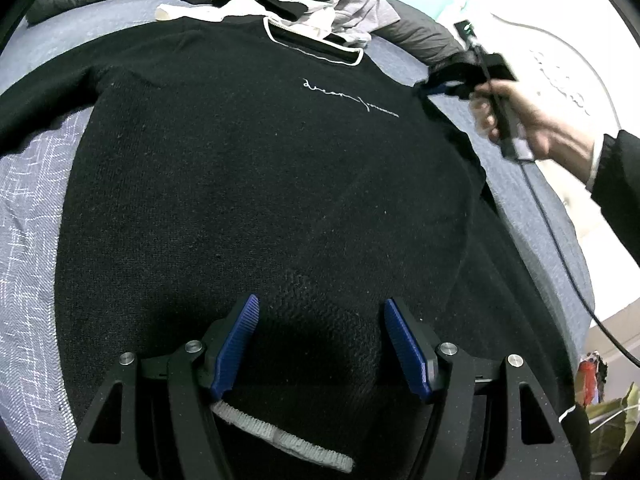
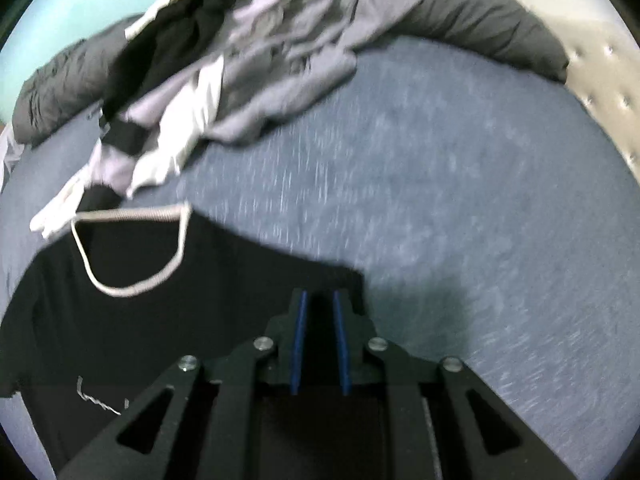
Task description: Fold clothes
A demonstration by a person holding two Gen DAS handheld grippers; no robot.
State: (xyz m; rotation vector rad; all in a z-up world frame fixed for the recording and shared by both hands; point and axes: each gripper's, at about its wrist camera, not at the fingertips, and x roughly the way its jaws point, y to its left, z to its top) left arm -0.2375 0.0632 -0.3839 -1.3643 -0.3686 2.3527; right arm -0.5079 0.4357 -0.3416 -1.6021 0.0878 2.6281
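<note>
So far, little folding is showing. Left wrist view: the black sweater (image 1: 248, 152) is lying flat and face up on the blue-grey bed (image 1: 28, 240), white collar trim (image 1: 316, 46) at the far end, white script on the chest. Its body is spread wide, 1 sleeve running off to the left edge; no fold line is visible in the body. The left gripper (image 1: 320, 344) is hanging over the hem end with its jaws standing apart, nothing between the blue pads, so it is released. At the far right, a hand (image 1: 516, 120) is carrying the right gripper (image 1: 434, 88) at the sweater's shoulder edge, where the black fabric is bunching up toward the tips.

Right wrist view: blurred. The right gripper (image 2: 320, 300) is nearly clenched, its 2 blue pads close together with dark cloth sitting between them at the shoulder corner. I judge it is grasping the sweater (image 2: 120, 320) there, though the blur is making pad contact hard to confirm. Bare bed cover (image 2: 460, 200) is lying beyond the tips.

At the head of the bed, a pile of clothes (image 2: 248, 48), grey, white and black, is waiting unsorted against a dark pillow (image 2: 480, 28).

Judgement: the first side fold is only starting. The sweater's sleeves, body folds and the entire pile are left.
</note>
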